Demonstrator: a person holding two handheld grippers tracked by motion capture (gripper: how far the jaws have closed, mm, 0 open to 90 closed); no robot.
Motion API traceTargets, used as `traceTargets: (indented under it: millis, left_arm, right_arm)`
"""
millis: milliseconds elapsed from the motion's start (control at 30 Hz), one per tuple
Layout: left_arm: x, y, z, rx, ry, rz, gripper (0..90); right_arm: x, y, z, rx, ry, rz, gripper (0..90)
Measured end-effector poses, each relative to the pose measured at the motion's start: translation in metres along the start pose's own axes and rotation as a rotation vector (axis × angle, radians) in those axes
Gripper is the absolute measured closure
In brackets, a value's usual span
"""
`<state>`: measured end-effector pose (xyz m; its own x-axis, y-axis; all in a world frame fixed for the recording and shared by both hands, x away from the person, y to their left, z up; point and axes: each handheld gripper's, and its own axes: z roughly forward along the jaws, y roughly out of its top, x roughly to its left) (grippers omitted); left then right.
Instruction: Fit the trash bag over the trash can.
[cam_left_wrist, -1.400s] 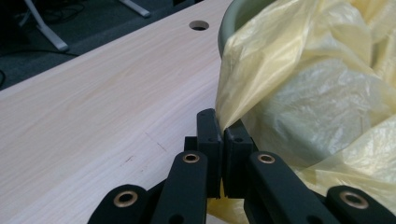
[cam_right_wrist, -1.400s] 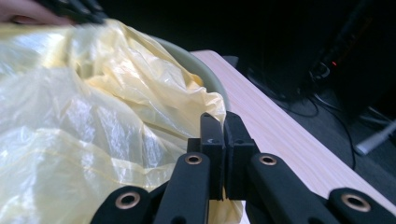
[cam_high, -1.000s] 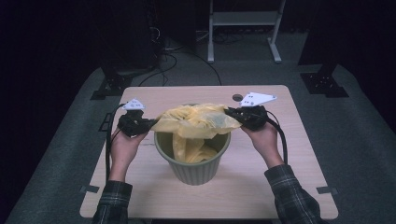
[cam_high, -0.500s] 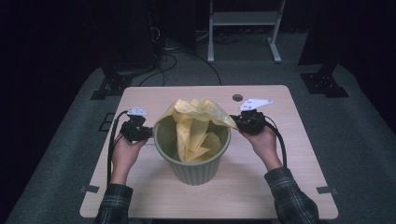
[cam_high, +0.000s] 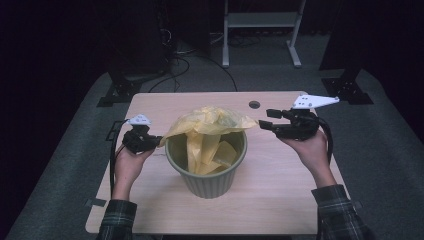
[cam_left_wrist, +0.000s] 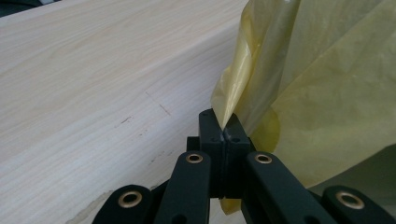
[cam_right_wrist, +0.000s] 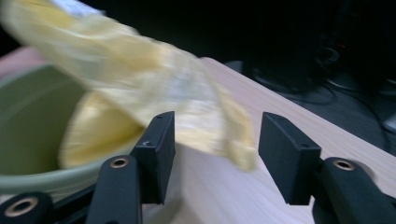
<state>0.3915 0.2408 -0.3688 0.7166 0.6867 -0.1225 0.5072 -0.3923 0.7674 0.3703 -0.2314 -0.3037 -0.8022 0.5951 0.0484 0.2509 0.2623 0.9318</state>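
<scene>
A green bin (cam_high: 207, 172) stands mid-table with a yellow plastic bag (cam_high: 210, 122) hanging in and over it. My left gripper (cam_high: 152, 141) sits at the bin's left rim, shut on the bag's edge (cam_left_wrist: 229, 107), which is pinched between the two pads. My right gripper (cam_high: 264, 120) is to the right of the bin, a little above the table; its jaws have just been opening. In the right gripper view the bag's loose edge (cam_right_wrist: 205, 116) hangs blurred between the parted pads, which do not press on it, with the bin's rim (cam_right_wrist: 28, 179) at left.
The wooden table (cam_high: 280, 200) has bare room in front and to both sides of the bin, and a small round hole (cam_high: 254, 104) near its far edge. Stands, cables and a white frame sit on the dark floor behind.
My right gripper has let go of the bag's edge and moved right, away from the bin. The bag has slumped toward the left, over the bin. The left hand stays put.
</scene>
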Motion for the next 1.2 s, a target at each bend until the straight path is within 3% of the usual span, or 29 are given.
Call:
traceTargets:
  millis: [200,333,467,500,600,667,967,1200]
  left_arm:
    - [-0.001,-0.001,-0.006,-0.018,-0.027,-0.003,89.4]
    - [0.0,-0.001,-0.007,-0.021,-0.03,-0.004,89.2]
    - [0.0,-0.001,-0.008,-0.024,-0.039,0.003,88.6]
    - [0.0,-0.002,-0.009,-0.024,-0.044,0.002,88.2]
    - [0.0,-0.003,-0.011,-0.035,-0.054,-0.004,88.2]
    - [-0.001,-0.005,-0.013,-0.043,-0.057,-0.001,89.0]
    - [-0.008,-0.022,-0.033,-0.118,-0.053,-0.001,89.1]
    - [-0.017,-0.034,-0.04,-0.125,-0.058,0.003,89.1]
  right_arm:
    - [0.038,0.012,-0.002,-0.008,0.142,-0.087,40.4]
    - [0.05,0.017,0.008,0.008,0.158,-0.131,40.2]
    - [0.051,0.023,0.026,0.02,0.162,-0.14,41.9]
    - [0.051,0.025,0.032,0.031,0.151,-0.142,45.8]
    - [0.051,0.024,0.04,0.059,0.145,-0.155,74.2]
    - [0.053,0.02,0.038,0.053,0.152,-0.163,89.1]
    - [0.07,-0.012,-0.002,0.071,0.218,-0.178,90.0]
    - [0.089,-0.042,-0.008,0.135,0.299,-0.189,90.0]
